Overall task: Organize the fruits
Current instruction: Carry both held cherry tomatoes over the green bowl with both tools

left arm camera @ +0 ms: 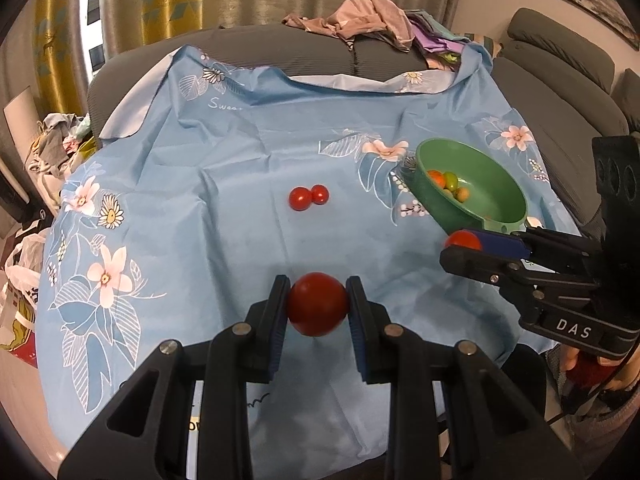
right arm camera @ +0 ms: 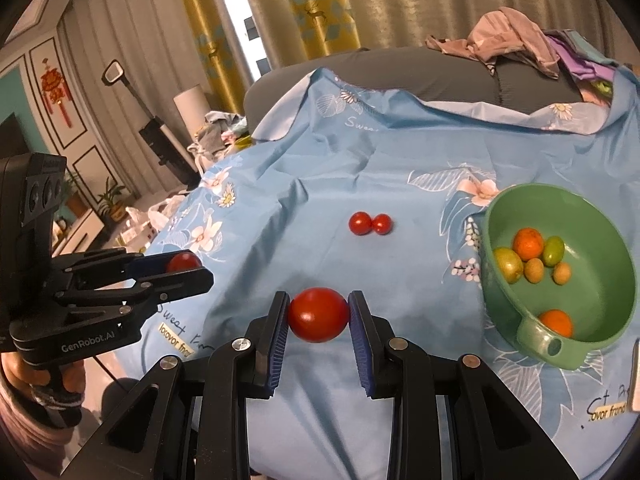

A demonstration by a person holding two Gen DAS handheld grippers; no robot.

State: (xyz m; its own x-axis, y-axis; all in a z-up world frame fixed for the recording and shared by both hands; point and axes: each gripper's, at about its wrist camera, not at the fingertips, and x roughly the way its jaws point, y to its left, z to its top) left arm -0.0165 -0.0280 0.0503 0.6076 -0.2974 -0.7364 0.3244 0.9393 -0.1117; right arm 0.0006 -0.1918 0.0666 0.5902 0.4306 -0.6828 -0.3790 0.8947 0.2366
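My left gripper [left arm camera: 317, 286] is shut on a red tomato [left arm camera: 317, 308], held above the blue flowered cloth [left arm camera: 224, 208]. My right gripper [right arm camera: 318, 300] is shut on another red tomato [right arm camera: 318, 316]. Each shows in the other's view: the right gripper [left arm camera: 464, 246] with its tomato [left arm camera: 464, 239] just below the bowl's handle, the left gripper [right arm camera: 188, 267] with its tomato [right arm camera: 183, 261] at the left. Two smaller red tomatoes [left arm camera: 308, 198] [right arm camera: 370, 223] lie touching mid-cloth. A green bowl [left arm camera: 498, 196] [right arm camera: 600, 292] at the right holds several orange, green and yellowish fruits [right arm camera: 528, 256].
The cloth covers a grey sofa seat [left arm camera: 280, 50]. A pile of clothes [left arm camera: 368, 18] lies at the back right. Bags and laundry [left arm camera: 52, 148] crowd the floor on the left. A person's hand [right arm camera: 44, 376] grips the left tool's handle.
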